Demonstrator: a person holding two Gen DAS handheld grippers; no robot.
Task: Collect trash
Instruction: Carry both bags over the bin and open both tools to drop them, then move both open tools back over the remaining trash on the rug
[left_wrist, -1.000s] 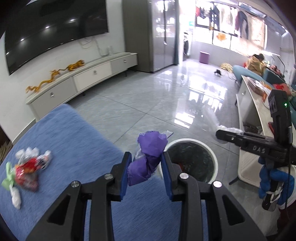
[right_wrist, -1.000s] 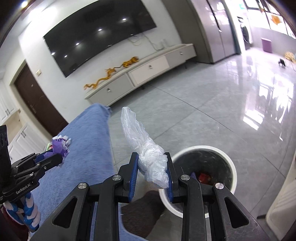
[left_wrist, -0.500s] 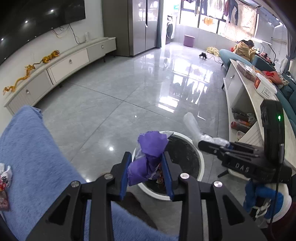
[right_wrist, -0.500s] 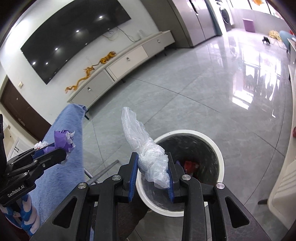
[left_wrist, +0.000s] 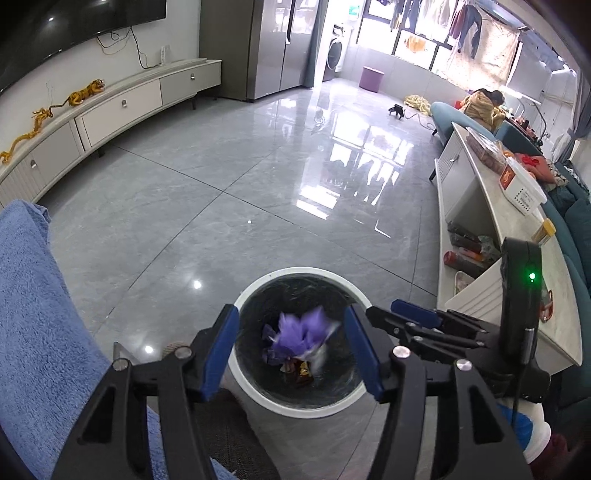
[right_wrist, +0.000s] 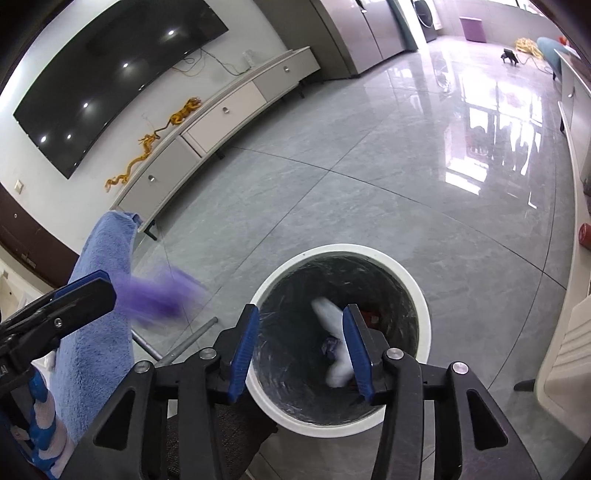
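A round white trash bin (left_wrist: 258, 395) with a black liner stands on the grey floor; it also shows in the right wrist view (right_wrist: 421, 295). My left gripper (left_wrist: 291, 350) is open above it, and a purple wrapper (left_wrist: 299, 336), blurred, falls between its fingers into the bin. It also shows as a purple blur (right_wrist: 155, 295) in the right wrist view. My right gripper (right_wrist: 301, 347) is open over the bin, and a clear plastic bag (right_wrist: 332, 332) drops inside. Older trash lies at the bin's bottom.
A blue towel-covered table (left_wrist: 33, 314) lies at the left, beside the bin. A white TV cabinet (left_wrist: 110, 110) runs along the far left wall. A long white shelf unit (left_wrist: 498, 221) with clutter stands at the right.
Both grippers moved over the bin and opened. The purple wrapper left the left gripper and the plastic bag left the right one; both are falling into the bin.
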